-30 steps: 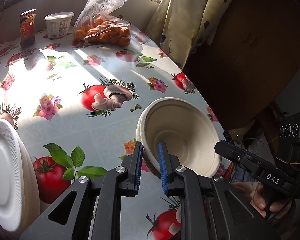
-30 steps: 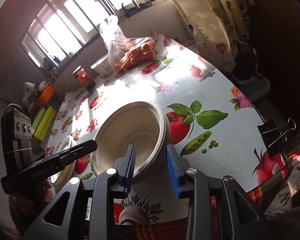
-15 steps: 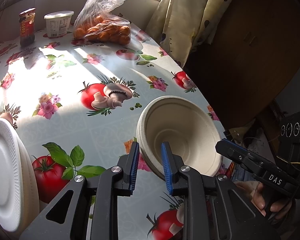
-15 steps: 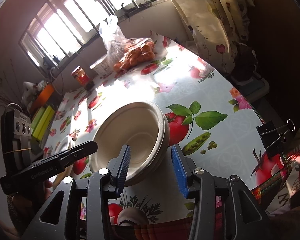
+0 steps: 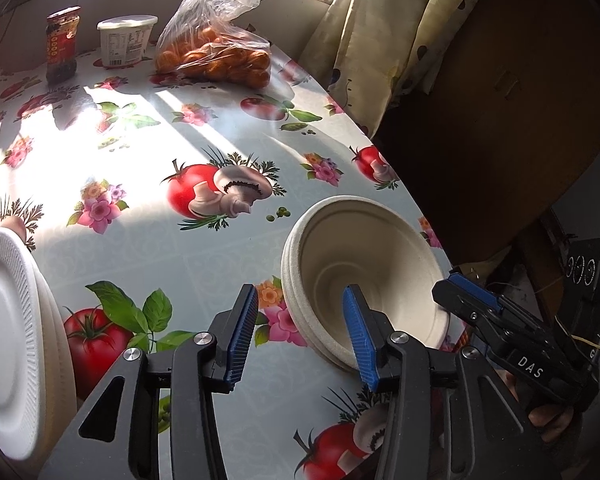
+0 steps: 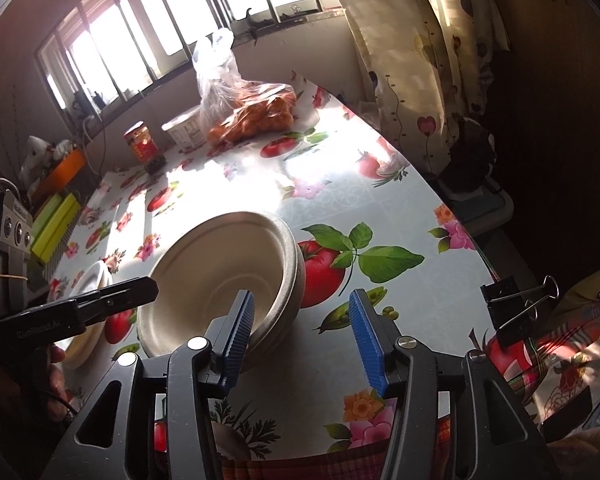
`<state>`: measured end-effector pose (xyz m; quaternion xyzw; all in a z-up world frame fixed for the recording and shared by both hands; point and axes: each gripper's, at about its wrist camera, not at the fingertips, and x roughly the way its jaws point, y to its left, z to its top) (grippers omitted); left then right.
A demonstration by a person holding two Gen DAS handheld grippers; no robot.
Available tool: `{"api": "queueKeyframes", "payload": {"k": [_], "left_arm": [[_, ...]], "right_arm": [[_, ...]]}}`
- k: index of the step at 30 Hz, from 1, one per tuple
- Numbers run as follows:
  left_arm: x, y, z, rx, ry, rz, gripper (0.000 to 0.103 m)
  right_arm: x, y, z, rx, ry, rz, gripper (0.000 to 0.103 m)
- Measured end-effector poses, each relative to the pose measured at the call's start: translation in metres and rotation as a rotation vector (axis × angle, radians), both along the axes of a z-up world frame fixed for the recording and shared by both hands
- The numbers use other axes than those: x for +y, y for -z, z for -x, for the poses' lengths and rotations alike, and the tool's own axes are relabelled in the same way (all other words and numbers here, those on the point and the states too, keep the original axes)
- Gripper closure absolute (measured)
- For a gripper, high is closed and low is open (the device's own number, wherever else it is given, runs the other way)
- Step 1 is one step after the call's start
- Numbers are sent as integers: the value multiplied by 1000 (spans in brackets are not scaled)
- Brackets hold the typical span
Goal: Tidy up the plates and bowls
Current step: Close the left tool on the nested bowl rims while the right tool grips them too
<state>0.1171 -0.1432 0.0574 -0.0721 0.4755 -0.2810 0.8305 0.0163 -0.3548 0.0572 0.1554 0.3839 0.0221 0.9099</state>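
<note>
At the far left of the left wrist view, a stack of white plates (image 5: pixel 8 364) is cut off by the frame edge; how many lie in it is hard to count. The left gripper (image 5: pixel 300 336) stands with its jaws wide apart, gripping nothing; its right blue pad sits in front of the bowl stack's near rim, and whether it touches is unclear. The stacked beige bowls (image 5: pixel 364 276) rest on the table (image 5: pixel 148 264) near its right edge, their lower part hidden behind that pad. Further right, the right gripper (image 6: pixel 304 340) is likewise spread open, its left pad overlapping the bowls' rim. At the back, a jar (image 5: pixel 62 48), a white tub (image 5: pixel 126 40) and a bag of oranges (image 5: pixel 216 52) stand together.
</note>
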Motion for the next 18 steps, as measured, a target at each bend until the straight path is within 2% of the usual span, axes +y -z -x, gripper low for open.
{"api": "queueKeyframes", "payload": {"k": [13,18], "left_arm": [[-10,1,0,-38,-7,-67,58],[-12,5,-1,-26,-5,-73,58]], "right_arm": [[9,1,-11,2,-51,25,54],[11,3,-14,9,-63,16,55]]}}
